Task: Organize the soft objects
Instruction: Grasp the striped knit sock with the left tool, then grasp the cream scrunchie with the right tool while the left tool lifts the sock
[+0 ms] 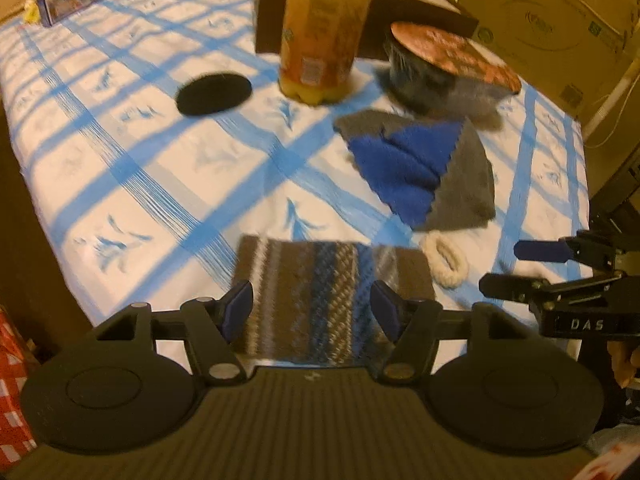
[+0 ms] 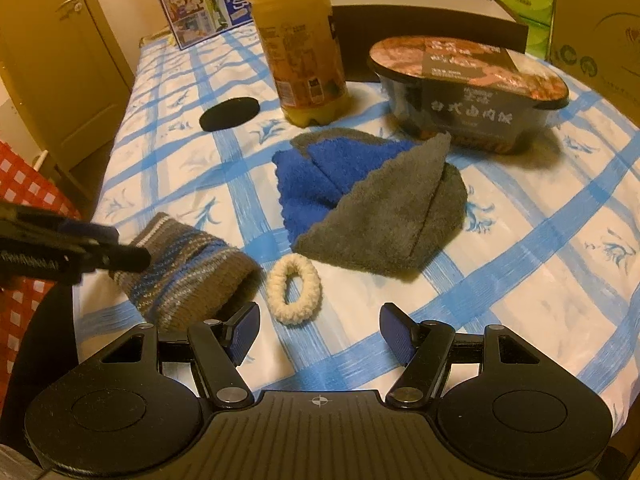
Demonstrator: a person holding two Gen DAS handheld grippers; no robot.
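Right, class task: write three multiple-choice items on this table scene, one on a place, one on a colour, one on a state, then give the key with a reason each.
1. Where does the cream hair tie lie?
A. On the noodle bowl's lid
B. On the cloth-covered table between the knitted pouch and the folded cloth
C. Inside the juice bottle

2. Which colours does the folded cloth show?
A. Red and white
B. Green and yellow
C. Blue and grey

3. How does the right tool stand?
A. Open, holding nothing
B. Shut on the hair tie
C. Shut on the bottle

Key: 1 B, the tie rests flat beside the knitted pouch, near the cloth's corner. 2 C, blue pile shows against a grey side. 3 A, its pads stand apart with only tablecloth between them.
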